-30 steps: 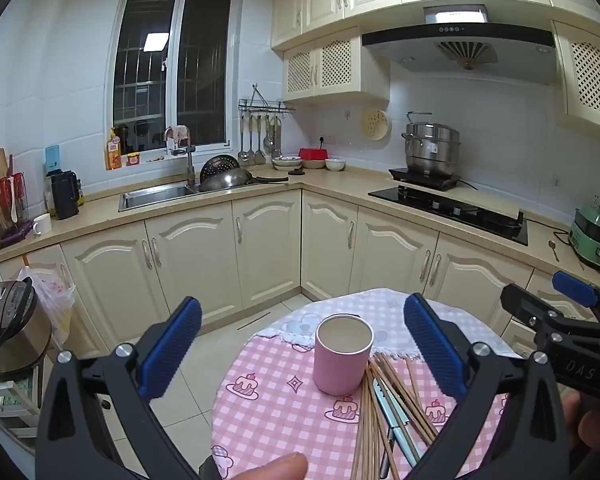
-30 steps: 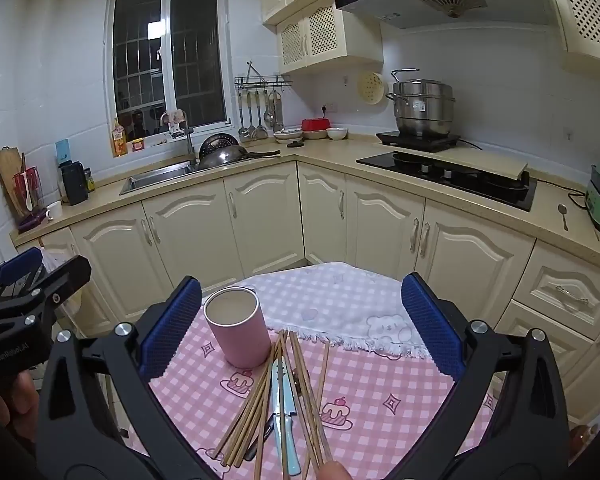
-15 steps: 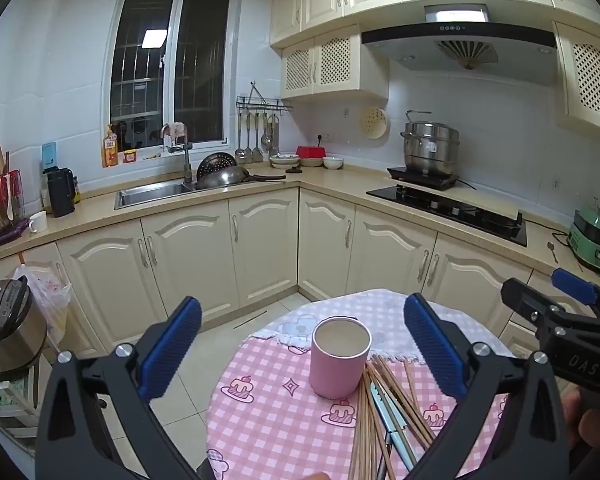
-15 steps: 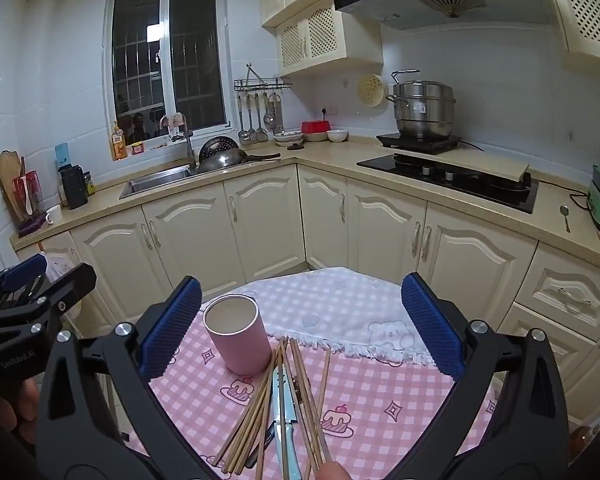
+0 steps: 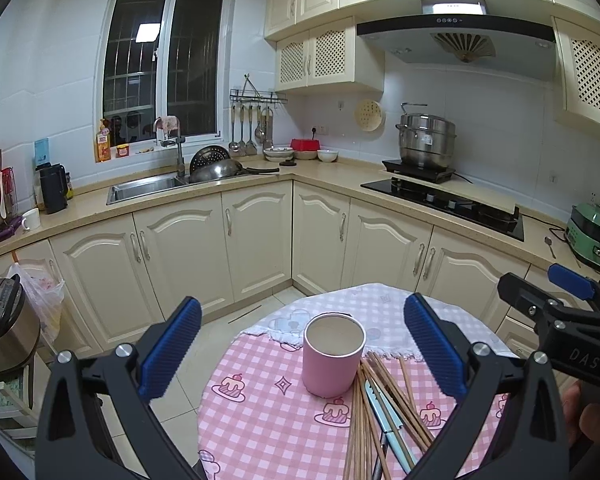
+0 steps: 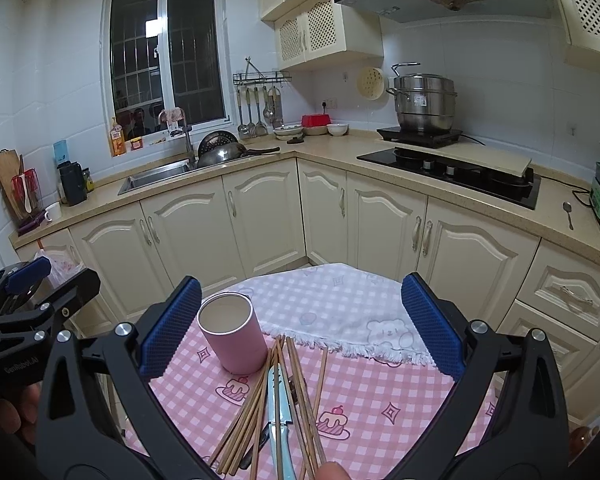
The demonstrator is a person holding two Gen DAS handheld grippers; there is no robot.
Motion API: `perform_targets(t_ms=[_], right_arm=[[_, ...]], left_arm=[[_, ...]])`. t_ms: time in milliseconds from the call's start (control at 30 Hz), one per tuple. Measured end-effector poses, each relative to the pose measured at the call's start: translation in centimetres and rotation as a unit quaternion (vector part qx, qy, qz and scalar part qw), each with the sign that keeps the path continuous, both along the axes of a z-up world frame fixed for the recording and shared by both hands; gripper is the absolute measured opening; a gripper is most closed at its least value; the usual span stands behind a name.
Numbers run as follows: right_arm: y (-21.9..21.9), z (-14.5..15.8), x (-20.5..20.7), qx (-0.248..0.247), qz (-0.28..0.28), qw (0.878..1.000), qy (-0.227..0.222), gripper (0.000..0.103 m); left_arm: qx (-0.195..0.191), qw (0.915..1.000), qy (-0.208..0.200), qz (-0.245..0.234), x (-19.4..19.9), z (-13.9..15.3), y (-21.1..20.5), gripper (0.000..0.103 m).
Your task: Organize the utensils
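A pink cup (image 5: 333, 354) stands upright and empty on a small round table with a pink checked cloth (image 5: 260, 412). It also shows in the right wrist view (image 6: 233, 331). Several wooden chopsticks (image 5: 360, 420) and a light-blue utensil (image 5: 386, 416) lie in a loose pile right of the cup; the pile shows in the right wrist view too, chopsticks (image 6: 256, 404) and blue utensil (image 6: 278, 412). My left gripper (image 5: 302, 346) is open and empty above the table, in front of the cup. My right gripper (image 6: 300, 322) is open and empty above the pile.
A white fringed cloth (image 6: 340, 312) covers the table's far side. Cream kitchen cabinets (image 5: 260, 240) run behind, with a sink (image 5: 144, 188), hob (image 5: 444, 200) and steamer pot (image 5: 426, 140). A rice cooker (image 5: 4, 324) stands at the left.
Both grippers have drifted slightly; the cup and pile sit a little lower and more central in the views. Both grippers stayed open and nothing on the table moved.
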State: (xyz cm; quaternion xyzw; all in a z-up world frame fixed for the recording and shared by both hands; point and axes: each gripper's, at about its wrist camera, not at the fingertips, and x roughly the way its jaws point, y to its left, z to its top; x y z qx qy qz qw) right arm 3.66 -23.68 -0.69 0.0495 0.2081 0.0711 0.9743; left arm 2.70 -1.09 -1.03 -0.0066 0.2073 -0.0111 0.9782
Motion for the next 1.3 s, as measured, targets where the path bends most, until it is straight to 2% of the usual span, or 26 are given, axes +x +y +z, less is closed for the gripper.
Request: perform_targets(t_ms=[800, 933, 1067, 1300], right_arm=[[-0.4, -1.4, 1.1, -0.011, 0.000, 1.000, 0.025, 0.098], [-0.8, -2.8, 1.9, -0.015, -0.002, 0.999, 0.048, 0.098], [-1.7, -5.7, 3.0, -0.021, -0.005, 0.995, 0.096, 0.098], [-3.1, -11.0, 4.9, -0.029, -0.007, 0.983, 0.180, 0.098]], left_arm=[[0.009, 0.9990, 0.042, -0.013, 2.2, -2.6, -0.7, 0.099], [0.013, 0.9978, 0.064, -0.014, 3.2, -4.0, -0.7, 0.099], [0.021, 0.9939, 0.107, -0.015, 4.7, -7.0, -0.8, 0.099], [0.044, 0.9805, 0.189, -0.033, 7.2, -13.1, -1.5, 0.099]])
